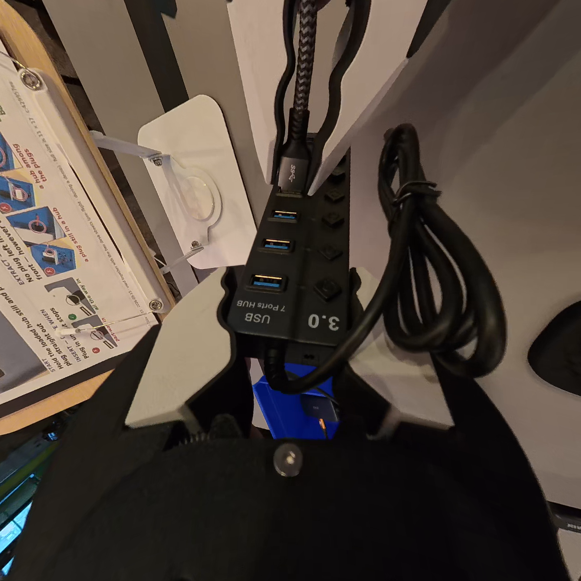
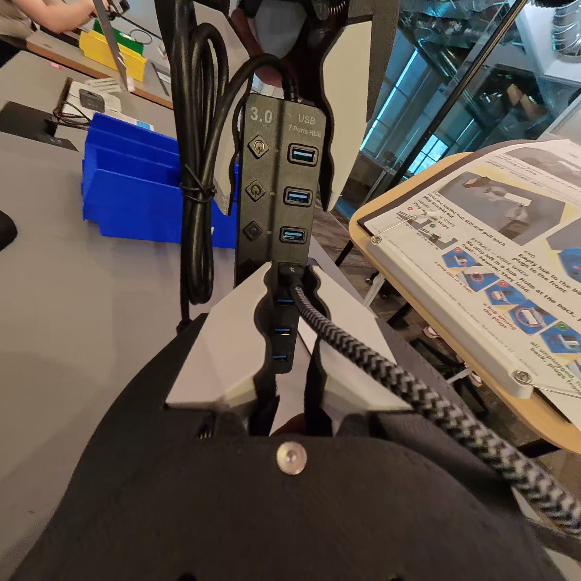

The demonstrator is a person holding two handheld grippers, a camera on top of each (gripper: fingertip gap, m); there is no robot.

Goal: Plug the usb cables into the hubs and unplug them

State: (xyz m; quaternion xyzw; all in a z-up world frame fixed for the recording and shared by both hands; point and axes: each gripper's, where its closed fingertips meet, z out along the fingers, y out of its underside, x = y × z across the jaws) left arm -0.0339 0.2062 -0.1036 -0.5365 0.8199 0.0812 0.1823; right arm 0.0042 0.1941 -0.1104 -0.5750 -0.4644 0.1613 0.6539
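Hub [image 1: 292, 276], black, is held up over the grey table [image 2: 63, 283], its end clamped in the left gripper [image 1: 290, 301]. Right gripper [image 2: 290, 276] squeezes the plug [image 2: 290, 272], which seems pushed into a middle port.

Table: you have a grey top [image 2: 63, 314] under you.
Stand: a pale wooden board [image 2: 440, 405] at your right — a laminated instruction sheet [image 2: 490, 251] lies on it.
Windows: glass panes [image 2: 440, 94] behind — teal daylight.
Floor: dark carpet [image 2: 339, 239].
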